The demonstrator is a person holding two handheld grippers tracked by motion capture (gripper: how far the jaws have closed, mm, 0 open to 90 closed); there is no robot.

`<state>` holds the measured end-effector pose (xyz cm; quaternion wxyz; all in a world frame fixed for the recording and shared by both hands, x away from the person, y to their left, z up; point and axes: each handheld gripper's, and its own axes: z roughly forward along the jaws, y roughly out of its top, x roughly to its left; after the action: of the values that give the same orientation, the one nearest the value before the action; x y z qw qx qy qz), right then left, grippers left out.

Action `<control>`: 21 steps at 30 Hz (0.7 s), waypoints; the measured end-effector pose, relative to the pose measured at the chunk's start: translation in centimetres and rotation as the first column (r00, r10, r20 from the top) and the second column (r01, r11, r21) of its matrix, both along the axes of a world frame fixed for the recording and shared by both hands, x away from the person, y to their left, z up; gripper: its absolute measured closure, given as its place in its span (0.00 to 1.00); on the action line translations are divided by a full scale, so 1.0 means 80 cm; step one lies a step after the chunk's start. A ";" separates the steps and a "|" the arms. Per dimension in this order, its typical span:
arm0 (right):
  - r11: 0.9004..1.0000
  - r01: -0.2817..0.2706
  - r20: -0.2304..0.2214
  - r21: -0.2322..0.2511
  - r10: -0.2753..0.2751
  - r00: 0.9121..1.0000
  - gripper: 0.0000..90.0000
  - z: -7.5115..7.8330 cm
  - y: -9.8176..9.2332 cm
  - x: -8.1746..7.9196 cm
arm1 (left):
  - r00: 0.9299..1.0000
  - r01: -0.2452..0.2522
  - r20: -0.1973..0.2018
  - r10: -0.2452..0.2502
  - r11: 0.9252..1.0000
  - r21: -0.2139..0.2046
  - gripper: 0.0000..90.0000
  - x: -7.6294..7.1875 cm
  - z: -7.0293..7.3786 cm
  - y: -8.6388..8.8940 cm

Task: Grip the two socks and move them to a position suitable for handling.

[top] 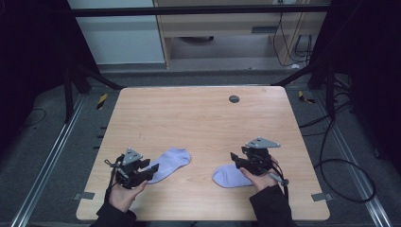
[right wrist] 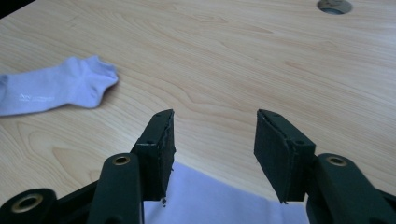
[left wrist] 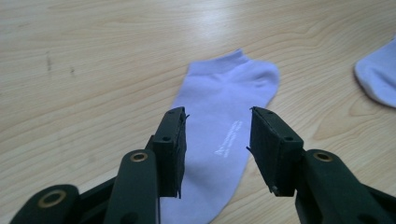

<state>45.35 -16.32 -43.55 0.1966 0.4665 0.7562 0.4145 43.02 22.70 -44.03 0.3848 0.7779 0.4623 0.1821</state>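
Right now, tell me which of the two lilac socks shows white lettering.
The left sock, lying flat below the left gripper: small white print runs along its sole. The right sock shows no visible print.

Two lilac socks point(top: 171, 163) point(top: 230, 176) lie apart beside each claw point(top: 152, 171) point(top: 235, 159).

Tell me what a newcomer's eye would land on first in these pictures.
Two pale lilac socks stand out on the light wooden table: the left sock lies flat near the front left, the right sock near the front right, well apart. A hand-held black gripper sits at each one, the left gripper with open jaws over its sock, the right gripper open above the other sock's edge.
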 end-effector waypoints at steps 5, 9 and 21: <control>1.000 0.017 0.004 -0.005 -0.017 1.000 0.54 -0.003 -0.027 -0.014 | 0.999 0.040 0.007 -0.040 0.999 0.003 0.62 0.004 0.007 -0.027; 1.000 0.030 -0.003 -0.010 -0.030 1.000 0.54 -0.007 -0.044 -0.023 | 0.997 0.071 0.012 -0.071 0.997 0.008 0.63 0.006 0.010 -0.050; 0.997 0.063 -0.063 -0.051 -0.067 0.996 0.55 -0.031 -0.074 -0.034 | 0.988 0.152 0.005 -0.152 0.988 0.040 0.63 0.011 0.005 -0.115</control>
<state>42.60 -22.23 -46.04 0.1969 0.4991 0.7565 0.3740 43.89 13.52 -43.60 0.3842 0.8174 0.3964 0.1645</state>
